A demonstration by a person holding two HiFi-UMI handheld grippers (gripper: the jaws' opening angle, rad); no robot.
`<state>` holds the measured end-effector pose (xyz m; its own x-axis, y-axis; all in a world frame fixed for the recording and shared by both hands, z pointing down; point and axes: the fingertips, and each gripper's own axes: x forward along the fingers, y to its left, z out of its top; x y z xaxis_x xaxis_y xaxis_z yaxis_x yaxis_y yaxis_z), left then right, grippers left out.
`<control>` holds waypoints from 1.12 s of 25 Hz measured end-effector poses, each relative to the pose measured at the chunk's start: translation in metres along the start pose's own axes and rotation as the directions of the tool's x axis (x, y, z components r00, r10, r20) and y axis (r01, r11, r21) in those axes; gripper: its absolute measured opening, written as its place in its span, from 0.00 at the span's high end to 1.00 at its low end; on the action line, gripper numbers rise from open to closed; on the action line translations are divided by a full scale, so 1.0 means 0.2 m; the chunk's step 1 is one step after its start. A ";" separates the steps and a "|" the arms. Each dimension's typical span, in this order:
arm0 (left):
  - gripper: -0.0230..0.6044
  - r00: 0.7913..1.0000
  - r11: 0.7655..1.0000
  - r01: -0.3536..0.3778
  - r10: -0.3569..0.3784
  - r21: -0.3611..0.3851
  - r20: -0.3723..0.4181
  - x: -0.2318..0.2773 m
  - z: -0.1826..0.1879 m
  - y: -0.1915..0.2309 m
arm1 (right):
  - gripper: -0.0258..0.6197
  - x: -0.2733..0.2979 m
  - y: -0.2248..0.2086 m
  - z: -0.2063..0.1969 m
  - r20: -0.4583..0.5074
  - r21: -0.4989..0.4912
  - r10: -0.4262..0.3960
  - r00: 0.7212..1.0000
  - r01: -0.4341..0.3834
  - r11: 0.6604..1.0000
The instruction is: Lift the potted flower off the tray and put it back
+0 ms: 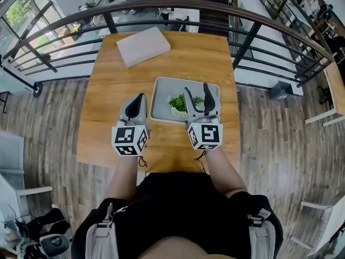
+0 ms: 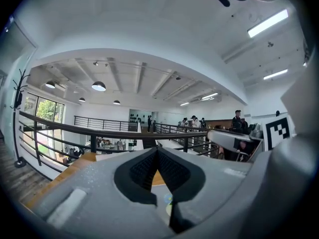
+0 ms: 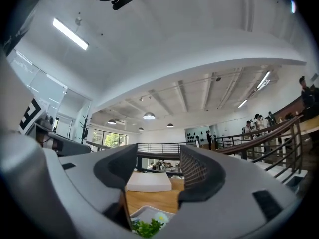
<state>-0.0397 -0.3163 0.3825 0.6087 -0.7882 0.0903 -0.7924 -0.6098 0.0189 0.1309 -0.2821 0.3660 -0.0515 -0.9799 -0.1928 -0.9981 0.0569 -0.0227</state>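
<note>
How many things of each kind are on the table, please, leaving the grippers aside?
Tray: 1
Potted flower: 1
Box: 1
Total: 3

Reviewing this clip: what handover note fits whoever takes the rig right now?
Left claw: shut, empty, over the table beside the tray.
Right claw: open, potted flower low between its jaws, not gripped.
Potted flower: standing on the tray.
Done: cannot tell whether the lift has happened.
Left, if not: grip, lift, set back.
</note>
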 end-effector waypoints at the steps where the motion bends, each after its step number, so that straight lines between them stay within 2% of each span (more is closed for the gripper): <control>1: 0.94 1.000 1.000 0.001 -0.001 -0.003 -0.004 0.01 0.00 0.01 | 0.55 0.00 0.00 -0.03 -0.015 -0.008 -0.008 1.000 0.007 1.000; 5: 0.94 1.000 1.000 -0.006 0.006 -0.015 -0.016 0.03 -0.02 0.05 | 0.44 -0.02 0.01 -0.24 -0.108 0.000 0.009 0.994 -0.009 1.000; 9: 0.94 0.999 1.000 -0.004 0.003 -0.029 -0.038 0.05 -0.05 0.08 | 0.27 -0.08 0.03 -0.44 -0.199 0.014 0.041 0.979 -0.039 0.999; 12: 0.94 0.999 1.000 -0.007 0.005 -0.028 -0.051 0.05 -0.08 0.09 | 0.14 -0.14 0.01 -0.60 -0.272 0.018 0.043 0.961 -0.040 0.999; 15: 0.94 0.998 1.000 -0.008 0.006 -0.028 -0.068 0.05 -0.12 0.09 | 0.07 -0.20 -0.01 -0.77 -0.349 0.027 0.027 0.937 -0.019 0.999; 20: 0.94 0.995 1.000 -0.005 0.002 -0.026 -0.099 0.06 -0.17 0.08 | 0.06 -0.27 -0.02 -1.03 -0.452 0.075 0.025 0.891 0.010 0.997; 28: 0.94 0.989 1.000 -0.014 0.015 0.003 -0.146 0.04 -0.25 0.02 | 0.06 -0.30 -0.08 -1.40 -0.567 0.080 0.158 0.808 -0.137 0.987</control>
<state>-0.0403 -0.3210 0.4336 0.5847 -0.7765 0.2350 -0.8009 -0.5986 0.0148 0.1408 -0.2771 0.6521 -0.2185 -0.8913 0.3972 -0.9757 0.2061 -0.0742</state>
